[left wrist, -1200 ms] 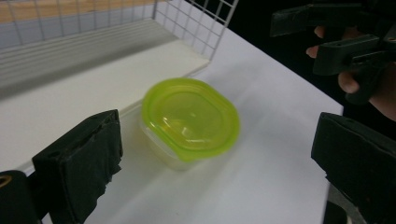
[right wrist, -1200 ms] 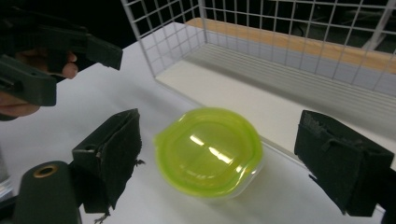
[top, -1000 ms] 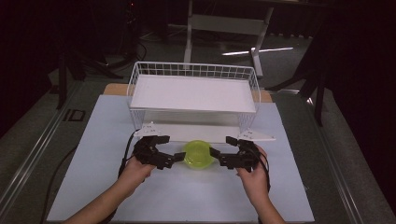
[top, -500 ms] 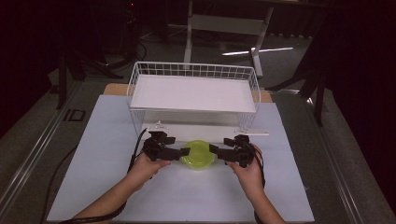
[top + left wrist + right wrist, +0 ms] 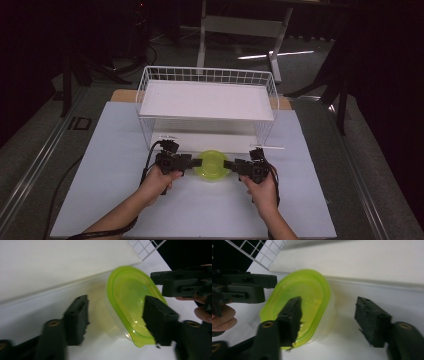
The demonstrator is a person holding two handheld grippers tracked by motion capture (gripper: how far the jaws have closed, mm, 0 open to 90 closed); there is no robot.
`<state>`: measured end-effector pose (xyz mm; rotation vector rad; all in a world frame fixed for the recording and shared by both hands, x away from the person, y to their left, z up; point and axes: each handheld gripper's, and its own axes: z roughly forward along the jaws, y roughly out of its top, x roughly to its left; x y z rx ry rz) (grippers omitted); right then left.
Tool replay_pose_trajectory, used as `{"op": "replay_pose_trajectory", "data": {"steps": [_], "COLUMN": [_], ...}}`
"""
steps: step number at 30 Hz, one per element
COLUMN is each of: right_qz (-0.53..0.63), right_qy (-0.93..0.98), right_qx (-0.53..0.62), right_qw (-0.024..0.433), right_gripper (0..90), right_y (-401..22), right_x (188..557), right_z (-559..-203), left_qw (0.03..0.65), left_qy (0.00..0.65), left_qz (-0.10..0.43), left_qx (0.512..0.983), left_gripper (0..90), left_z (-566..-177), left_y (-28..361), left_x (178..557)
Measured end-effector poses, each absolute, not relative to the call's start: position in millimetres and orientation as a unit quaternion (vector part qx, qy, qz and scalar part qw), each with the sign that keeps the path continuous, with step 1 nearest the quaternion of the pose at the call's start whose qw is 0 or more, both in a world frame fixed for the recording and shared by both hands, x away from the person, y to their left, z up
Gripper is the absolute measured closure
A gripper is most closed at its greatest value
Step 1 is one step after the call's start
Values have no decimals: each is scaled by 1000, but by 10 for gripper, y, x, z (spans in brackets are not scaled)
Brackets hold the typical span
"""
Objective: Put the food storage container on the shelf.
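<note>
Lidded green tub (image 5: 212, 165), seemingly empty, between two half-closed claws, closing, neither yet pinching it.

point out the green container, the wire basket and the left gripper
green container (image 5: 212, 165), high view, middle of its lime lid
wire basket (image 5: 207, 75), high view, back wire wall
left gripper (image 5: 196, 162), high view, midway between its jaw tips, at the container's left edge

Dark room, grey floor (image 5: 320, 55)
</note>
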<state>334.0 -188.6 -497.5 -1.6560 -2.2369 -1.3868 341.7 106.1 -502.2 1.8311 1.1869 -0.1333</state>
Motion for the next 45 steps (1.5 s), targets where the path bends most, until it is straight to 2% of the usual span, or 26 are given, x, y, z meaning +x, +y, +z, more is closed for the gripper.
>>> {"op": "replay_pose_trajectory", "data": {"steps": [4, 6, 8, 10, 19, 21, 24, 35, 45], "right_qz": [-432, -426, -428, -426, -416, -418, -421, -456, -450], "right_qy": [-725, -728, -723, -724, -732, -730, -735, -741, -738], "right_qx": [-536, -536, -540, -540, -537, -539, -530, -492, -500], "right_qw": [27, 32, 43, 43, 39, 43, 43, -23, -37], "right_gripper": [510, 561, 671, 706, 772, 791, 799, 798, 795], "right_y": [-1843, -1827, -1824, -1815, -1787, -1796, -1763, -1611, -1518], "right_x": [3327, 3327, 3322, 3302, 3180, 3160, 3112, 3144, 3343], "right_z": [-4993, -5001, -5000, -4983, -4921, -4912, -4878, -4587, -4709], "left_qw": [455, 448, 450, 447, 434, 426, 436, 480, 483], "left_qy": [475, 467, 460, 454, 454, 455, 453, 432, 441], "left_qz": [-62, -64, -63, -55, -46, -28, -14, 40, 44], "left_qx": [751, 759, 763, 769, 777, 782, 777, 763, 755], "left_gripper": [543, 578, 628, 643, 720, 789, 799, 806, 805], "left_z": [-5065, -5080, -5065, -5045, -4971, -4928, -4861, -4668, -4844], "left_y": [1054, 1032, 1013, 997, 959, 960, 1001, 1134, 1179], "left_x": [3403, 3383, 3356, 3327, 3155, 3111, 3084, 3128, 3303]}}
